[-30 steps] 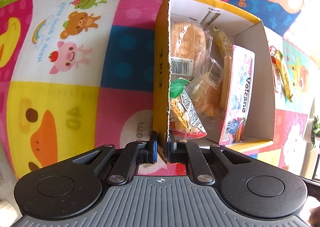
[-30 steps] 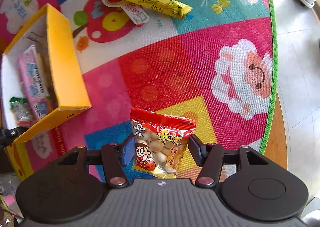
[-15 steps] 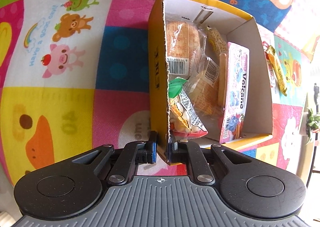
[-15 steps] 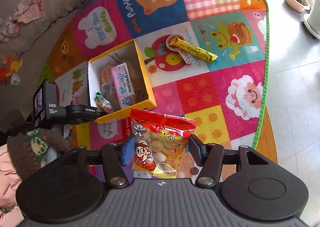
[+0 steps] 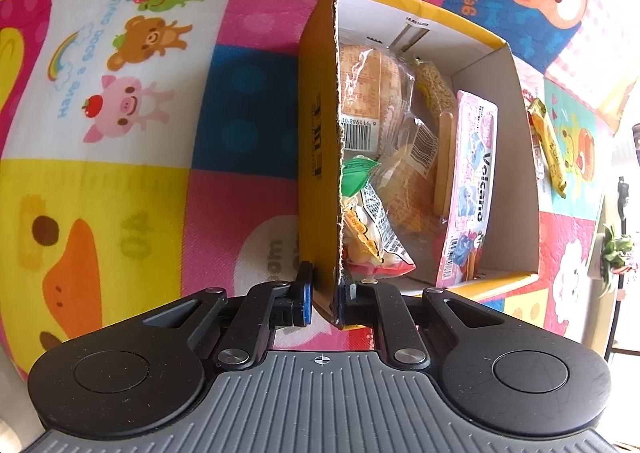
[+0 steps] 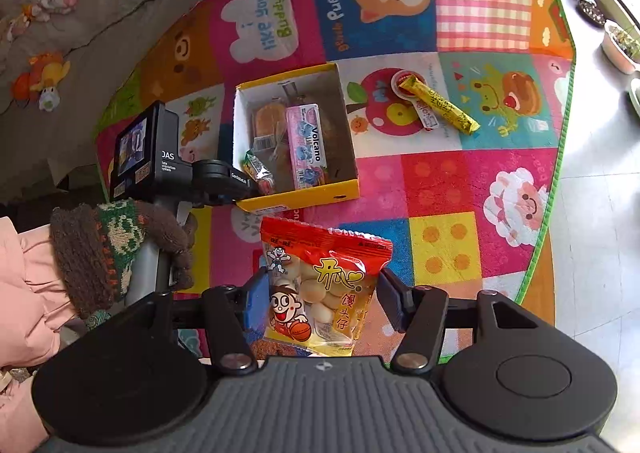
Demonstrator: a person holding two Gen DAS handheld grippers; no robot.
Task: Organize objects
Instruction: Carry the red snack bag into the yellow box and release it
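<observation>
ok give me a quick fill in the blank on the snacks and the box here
1. The right gripper holds a red ____ bag.
2. The left gripper is clamped on the yellow box's ____.
3. The pink Volcano pack lies ____ the box.
4. The yellow stick pack lies on the ____.

Missing: snack; wall; inside; mat

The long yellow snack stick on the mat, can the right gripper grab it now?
Probably not yet. The right gripper already has the red snack bag between its fingers, so there is no room. Nothing covers the yellow snack stick; it lies in the open beside the yellow box.
</observation>
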